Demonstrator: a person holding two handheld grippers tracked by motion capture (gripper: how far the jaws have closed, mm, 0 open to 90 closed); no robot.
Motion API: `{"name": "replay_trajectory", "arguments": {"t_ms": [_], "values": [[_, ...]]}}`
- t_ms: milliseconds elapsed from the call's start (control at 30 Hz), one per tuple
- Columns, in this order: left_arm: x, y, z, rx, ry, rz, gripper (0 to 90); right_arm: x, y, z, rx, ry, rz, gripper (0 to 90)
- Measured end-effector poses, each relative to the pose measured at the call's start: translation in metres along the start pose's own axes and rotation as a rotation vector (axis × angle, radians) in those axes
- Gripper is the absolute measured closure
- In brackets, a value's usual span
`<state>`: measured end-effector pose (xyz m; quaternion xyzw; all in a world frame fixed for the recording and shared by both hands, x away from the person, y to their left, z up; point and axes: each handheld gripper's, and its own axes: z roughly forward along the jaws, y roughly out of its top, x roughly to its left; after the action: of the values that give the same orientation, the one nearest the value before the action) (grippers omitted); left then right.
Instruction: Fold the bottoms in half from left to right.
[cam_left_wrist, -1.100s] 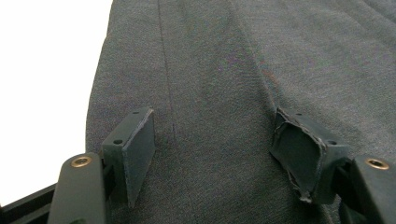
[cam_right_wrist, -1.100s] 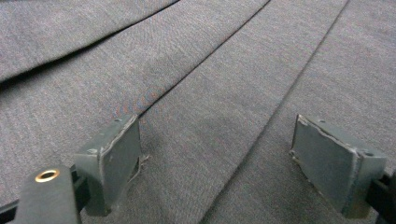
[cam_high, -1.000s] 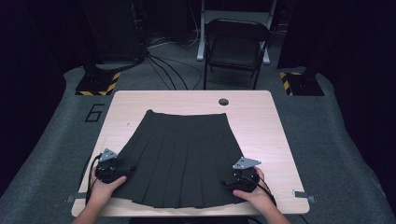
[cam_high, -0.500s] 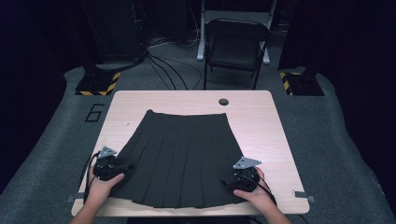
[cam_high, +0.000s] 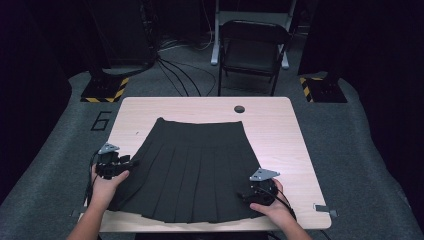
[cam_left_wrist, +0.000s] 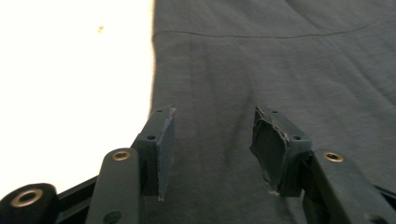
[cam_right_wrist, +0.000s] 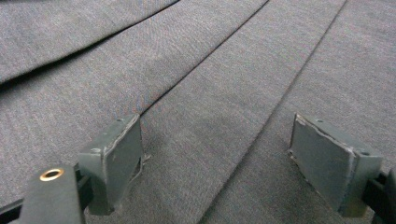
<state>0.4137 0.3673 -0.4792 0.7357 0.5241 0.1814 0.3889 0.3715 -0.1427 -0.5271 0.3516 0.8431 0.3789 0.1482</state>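
Note:
A black pleated skirt (cam_high: 195, 165) lies flat on the pale wooden table (cam_high: 280, 125), waistband at the far side. My left gripper (cam_high: 127, 164) sits at the skirt's left edge, held in a hand. In the left gripper view the jaws (cam_left_wrist: 212, 144) stand apart over the skirt (cam_left_wrist: 280, 60) beside bare table (cam_left_wrist: 70, 70); they have just been closing, with cloth beneath them but none pinched. My right gripper (cam_high: 245, 195) rests on the skirt's near right corner. Its own view shows wide open jaws (cam_right_wrist: 215, 158) over the pleats (cam_right_wrist: 210, 93).
A dark cable hole (cam_high: 239, 109) sits in the table's far edge. Beyond the table stand a black folding chair (cam_high: 252, 47), floor cables and two yellow-striped bases (cam_high: 105, 90). A painted 6 (cam_high: 101, 120) marks the floor at left.
My left gripper has moved away from the person along the skirt's left edge and risen a little. The right gripper and the skirt stay where they were.

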Motion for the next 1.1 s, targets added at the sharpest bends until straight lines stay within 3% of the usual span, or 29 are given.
{"name": "replay_trajectory", "arguments": {"t_ms": [67, 133, 200, 367, 467, 567, 833, 867, 1100], "values": [[0.003, -0.002, 0.001, 0.011, 0.012, 0.004, 50.2, 0.000, 0.000, 0.000, 0.005, 0.002, -0.002, 16.8], [0.004, -0.007, 0.001, -0.016, 0.015, 0.005, 50.9, 0.000, 0.000, 0.000, 0.005, 0.002, -0.003, 16.9], [0.007, -0.012, 0.001, 0.006, 0.032, 0.017, 50.9, 0.000, 0.000, 0.000, 0.004, 0.002, -0.006, 16.9], [0.013, -0.018, 0.000, 0.022, 0.020, 0.002, 49.7, 0.000, 0.000, 0.000, 0.005, 0.002, -0.004, 16.9], [0.013, -0.022, 0.003, 0.025, 0.042, 0.009, 45.7, 0.000, 0.000, 0.000, 0.005, 0.002, -0.004, 16.9], [0.013, -0.027, 0.009, 0.068, 0.057, 0.021, 43.0, 0.000, 0.000, 0.000, 0.005, 0.002, -0.004, 16.9], [0.011, -0.031, 0.018, 0.078, 0.059, 0.024, 40.4, 0.000, 0.000, 0.000, 0.005, 0.003, -0.003, 16.9], [0.011, -0.031, 0.018, 0.098, 0.056, 0.031, 40.3, -0.001, 0.000, 0.000, 0.004, 0.004, -0.009, 16.9], [0.010, -0.034, 0.020, 0.089, 0.062, 0.053, 39.9, -0.001, 0.000, 0.000, 0.004, 0.004, -0.009, 16.9]]}}
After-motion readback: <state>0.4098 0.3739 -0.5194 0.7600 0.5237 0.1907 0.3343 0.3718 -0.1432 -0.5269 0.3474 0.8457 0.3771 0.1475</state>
